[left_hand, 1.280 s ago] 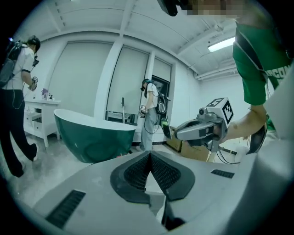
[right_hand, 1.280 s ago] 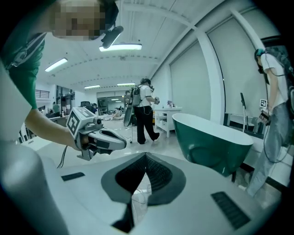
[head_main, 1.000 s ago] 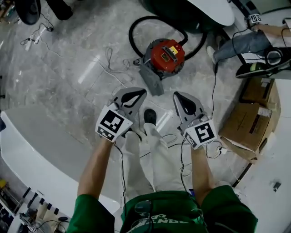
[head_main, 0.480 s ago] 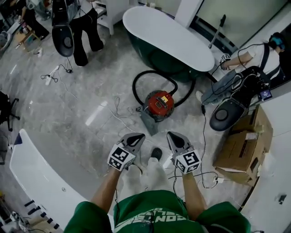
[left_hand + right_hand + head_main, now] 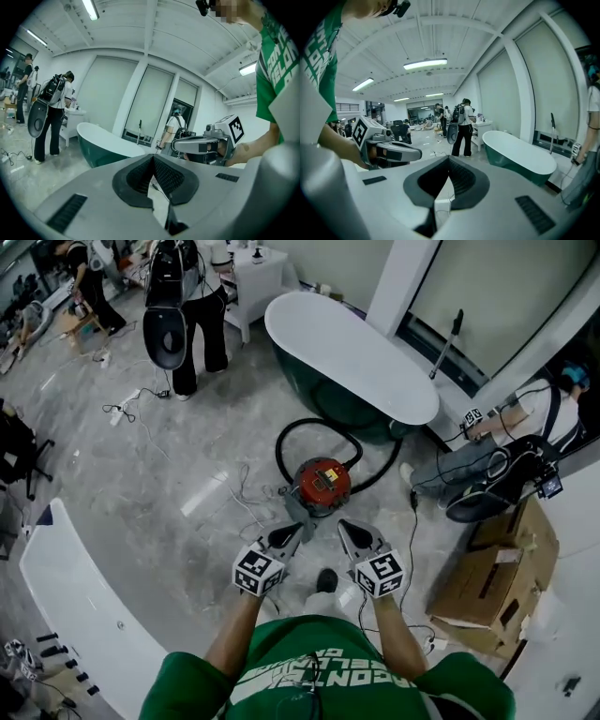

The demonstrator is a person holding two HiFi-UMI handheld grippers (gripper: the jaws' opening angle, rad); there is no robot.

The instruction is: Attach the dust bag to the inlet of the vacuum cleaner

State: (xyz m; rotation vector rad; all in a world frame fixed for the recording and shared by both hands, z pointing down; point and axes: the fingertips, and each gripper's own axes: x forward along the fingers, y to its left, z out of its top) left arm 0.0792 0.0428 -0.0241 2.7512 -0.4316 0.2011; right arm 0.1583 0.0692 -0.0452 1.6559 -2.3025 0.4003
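Floor (image 5: pixel 169 521) grey and marbled; bathtub (image 5: pixel 347 348) near vacuum cleaner (image 5: pixel 322 486)

Head camera is looking steeply down; cameras on left gripper (image 5: pixel 294 529) and right gripper (image 5: pixel 344 525) are facing level, sharing the bathtub (image 5: pixel 356 352).

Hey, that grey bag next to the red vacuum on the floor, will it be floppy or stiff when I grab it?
Probably floppy: the grey bag lies slumped flat on the floor beside the red vacuum, like cloth. Likely light too, since it looks thin and empty. Pinched at one spot it may sag, so its opening could droop.
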